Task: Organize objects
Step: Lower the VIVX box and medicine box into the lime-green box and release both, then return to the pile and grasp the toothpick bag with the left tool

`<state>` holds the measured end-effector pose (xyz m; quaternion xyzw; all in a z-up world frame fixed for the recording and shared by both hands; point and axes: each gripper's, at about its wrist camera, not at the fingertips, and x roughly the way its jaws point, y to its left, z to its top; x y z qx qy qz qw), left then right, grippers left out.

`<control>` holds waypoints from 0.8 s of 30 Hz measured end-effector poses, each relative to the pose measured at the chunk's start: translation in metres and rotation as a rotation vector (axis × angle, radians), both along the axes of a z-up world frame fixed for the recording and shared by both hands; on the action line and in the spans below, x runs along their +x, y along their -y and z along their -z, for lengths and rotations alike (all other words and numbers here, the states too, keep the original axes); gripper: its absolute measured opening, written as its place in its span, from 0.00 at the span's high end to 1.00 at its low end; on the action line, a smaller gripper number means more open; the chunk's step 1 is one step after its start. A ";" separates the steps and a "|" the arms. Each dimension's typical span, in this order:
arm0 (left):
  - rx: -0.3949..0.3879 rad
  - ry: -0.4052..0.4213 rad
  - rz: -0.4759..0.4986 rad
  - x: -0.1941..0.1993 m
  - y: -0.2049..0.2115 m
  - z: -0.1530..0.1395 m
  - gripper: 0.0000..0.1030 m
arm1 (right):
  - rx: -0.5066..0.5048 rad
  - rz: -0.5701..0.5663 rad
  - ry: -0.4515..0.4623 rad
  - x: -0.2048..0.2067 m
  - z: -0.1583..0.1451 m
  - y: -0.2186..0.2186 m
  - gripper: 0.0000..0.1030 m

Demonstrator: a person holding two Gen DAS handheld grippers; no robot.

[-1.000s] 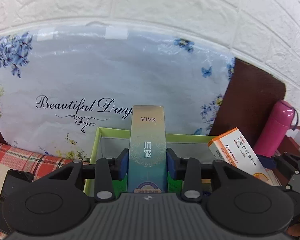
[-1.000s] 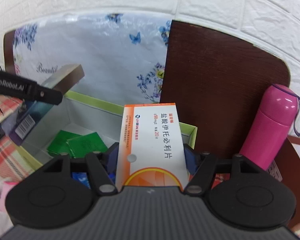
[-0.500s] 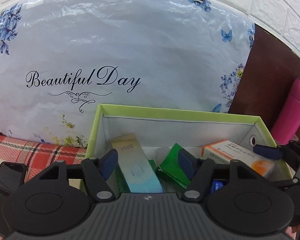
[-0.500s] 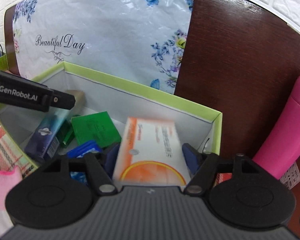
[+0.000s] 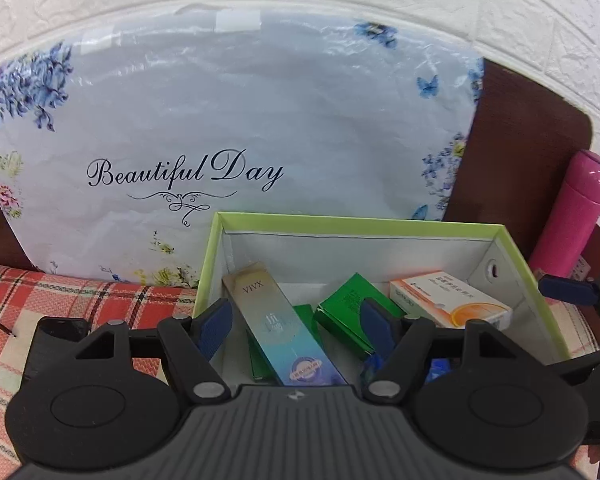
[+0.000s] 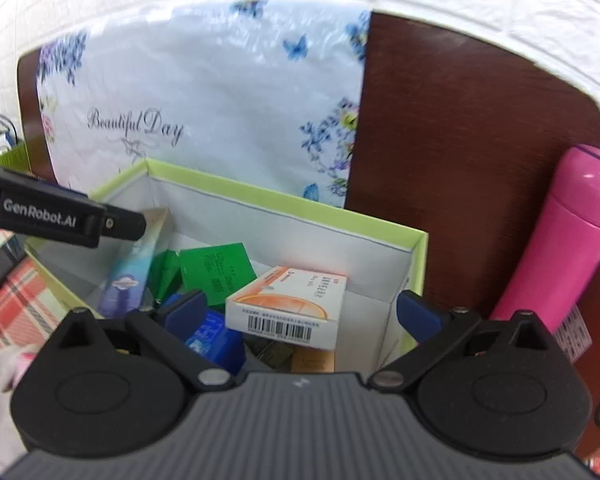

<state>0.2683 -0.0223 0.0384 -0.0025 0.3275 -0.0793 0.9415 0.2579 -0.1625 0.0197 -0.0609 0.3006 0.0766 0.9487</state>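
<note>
A green-rimmed storage box holds several packs. The tall teal VIVX carton leans inside at its left. The orange-and-white medicine box lies inside at the right, beside green packs and a blue pack. My left gripper is open and empty above the box's near side. My right gripper is open and empty over the medicine box.
A floral "Beautiful Day" bag leans on a brown headboard behind the box. A pink flask stands at the right. Red plaid cloth lies to the left, with a dark phone on it.
Both grippers opened and let go: the VIVX carton and the medicine box dropped into the green box. Both grippers have since drawn back slightly.
</note>
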 end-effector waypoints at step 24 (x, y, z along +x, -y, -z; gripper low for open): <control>-0.023 0.060 0.036 -0.139 0.010 -0.005 0.28 | 0.085 0.092 0.107 -0.153 -0.022 0.039 0.00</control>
